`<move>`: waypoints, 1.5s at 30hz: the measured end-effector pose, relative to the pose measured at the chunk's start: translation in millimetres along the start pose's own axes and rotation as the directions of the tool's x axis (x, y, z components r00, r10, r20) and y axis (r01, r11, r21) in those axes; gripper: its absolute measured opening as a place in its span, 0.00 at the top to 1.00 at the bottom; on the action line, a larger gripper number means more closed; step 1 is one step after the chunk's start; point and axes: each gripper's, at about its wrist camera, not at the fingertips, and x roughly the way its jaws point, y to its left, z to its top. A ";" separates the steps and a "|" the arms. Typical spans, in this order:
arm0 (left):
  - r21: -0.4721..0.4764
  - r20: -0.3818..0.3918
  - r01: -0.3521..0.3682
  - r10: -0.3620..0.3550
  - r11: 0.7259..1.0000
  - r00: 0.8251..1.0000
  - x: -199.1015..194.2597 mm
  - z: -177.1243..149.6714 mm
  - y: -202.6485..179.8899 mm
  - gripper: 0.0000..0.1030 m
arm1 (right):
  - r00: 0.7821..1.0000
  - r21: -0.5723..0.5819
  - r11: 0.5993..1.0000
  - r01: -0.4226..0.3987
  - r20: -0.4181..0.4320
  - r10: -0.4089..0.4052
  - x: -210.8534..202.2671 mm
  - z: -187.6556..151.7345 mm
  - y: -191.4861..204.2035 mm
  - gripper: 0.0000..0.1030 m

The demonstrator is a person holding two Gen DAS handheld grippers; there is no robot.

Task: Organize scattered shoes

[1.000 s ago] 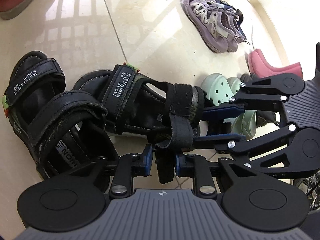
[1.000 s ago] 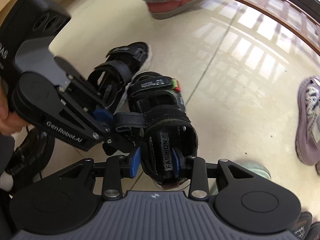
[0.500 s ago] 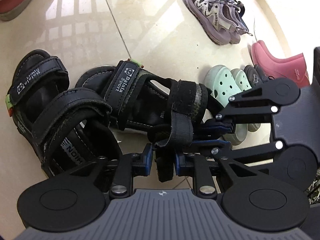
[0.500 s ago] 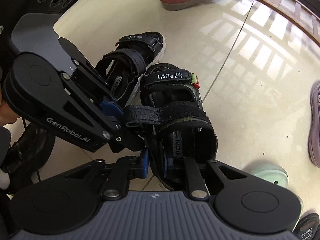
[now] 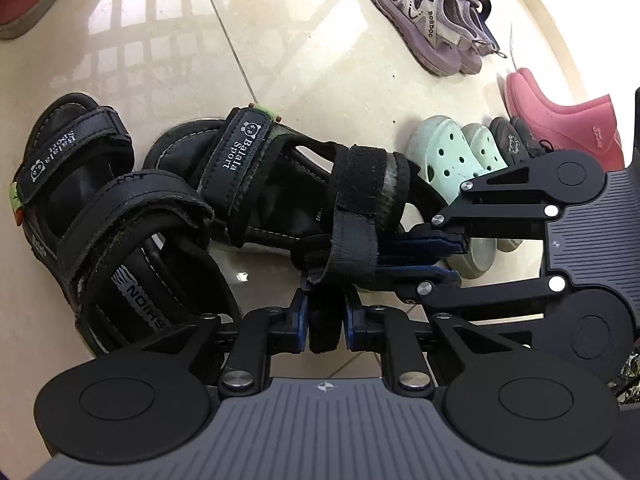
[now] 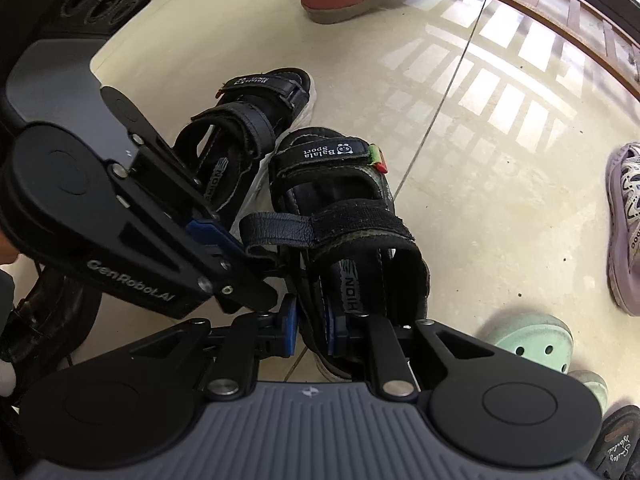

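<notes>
**Both tongs pinch one black sandal**

Left wrist view: the left tongs (image 5: 326,318) are closed narrow on the loose strap end of the right-hand black sandal (image 5: 280,184), which lies on the tiled floor (image 5: 312,64) touching its mate, the second sandal (image 5: 100,208). The right tongs (image 5: 416,254) come in from the side, gripping the same sandal at its heel. Beyond stand mint clogs (image 5: 452,156), purple sandals (image 5: 424,32) and a pink boot (image 5: 560,120).

Right wrist view: the right tongs (image 6: 312,330) clamp the sandal's (image 6: 340,200) heel side, narrow. The left tongs (image 6: 240,250) hold its strap (image 6: 276,230).
</notes>
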 end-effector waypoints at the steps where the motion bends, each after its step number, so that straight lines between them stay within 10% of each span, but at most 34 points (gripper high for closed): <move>1: 0.002 -0.002 0.002 -0.002 1.000 1.000 -0.9 -0.9 -0.1 0.82 | 1.000 0.000 1.000 0.002 0.001 -0.002 0.3 0.1 -0.1 0.84; 45: 0.027 -0.023 -0.029 0.030 0.999 0.999 -24.0 -26.3 10.9 0.85 | 1.000 0.020 0.999 0.027 0.003 -0.027 4.3 -6.0 4.3 0.73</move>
